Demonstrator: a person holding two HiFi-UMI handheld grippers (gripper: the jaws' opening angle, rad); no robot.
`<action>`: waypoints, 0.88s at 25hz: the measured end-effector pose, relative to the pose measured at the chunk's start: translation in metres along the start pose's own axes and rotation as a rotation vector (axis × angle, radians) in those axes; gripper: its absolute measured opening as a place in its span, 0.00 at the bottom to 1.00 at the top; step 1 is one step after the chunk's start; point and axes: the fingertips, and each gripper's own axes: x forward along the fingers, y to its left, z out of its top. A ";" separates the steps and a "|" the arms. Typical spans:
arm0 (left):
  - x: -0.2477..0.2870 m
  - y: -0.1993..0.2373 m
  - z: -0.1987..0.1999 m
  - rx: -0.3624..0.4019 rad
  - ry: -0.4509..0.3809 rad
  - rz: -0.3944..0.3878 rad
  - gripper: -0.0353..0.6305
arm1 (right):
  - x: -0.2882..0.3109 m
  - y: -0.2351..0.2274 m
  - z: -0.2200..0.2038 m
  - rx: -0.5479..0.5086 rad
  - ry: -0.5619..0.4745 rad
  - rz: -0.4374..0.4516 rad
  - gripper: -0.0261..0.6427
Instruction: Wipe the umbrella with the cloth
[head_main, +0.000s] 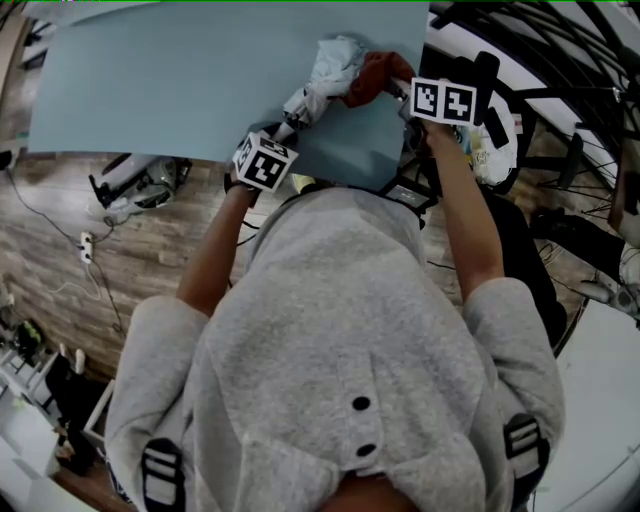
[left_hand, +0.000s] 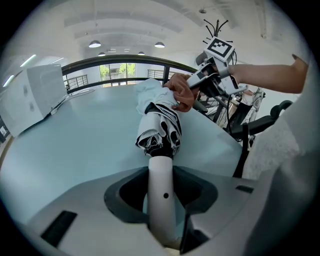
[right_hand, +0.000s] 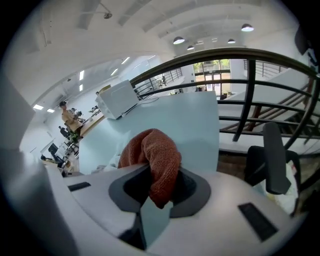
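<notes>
Head view: the left gripper (left_hand: 161, 212) clamps the umbrella (head_main: 325, 80) by its handle (left_hand: 162, 180). The umbrella's long axis runs toward the upper right, where the right gripper (right_hand: 159, 195), clenching the cloth (head_main: 373, 75), meets the canopy.

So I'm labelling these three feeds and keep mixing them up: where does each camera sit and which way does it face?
Head view: on the person's head, facing steeply down; hooded top, both forearms, left gripper, right gripper over the table.
Left gripper view: on that gripper, along its jaws clamping the umbrella handle; right forearm shows.
Right gripper view: along its jaws gripping the cloth; no arm visible.
Shared: head and left gripper views show cloth against umbrella.
</notes>
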 end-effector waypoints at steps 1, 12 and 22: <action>0.000 -0.001 0.000 0.000 0.000 -0.001 0.29 | -0.003 -0.006 0.002 0.007 -0.018 -0.022 0.16; 0.000 0.001 0.000 0.008 -0.011 -0.003 0.29 | -0.052 -0.055 -0.007 0.070 -0.178 -0.230 0.16; -0.015 0.001 0.008 0.002 -0.084 -0.006 0.29 | -0.144 0.003 0.018 -0.134 -0.401 -0.177 0.16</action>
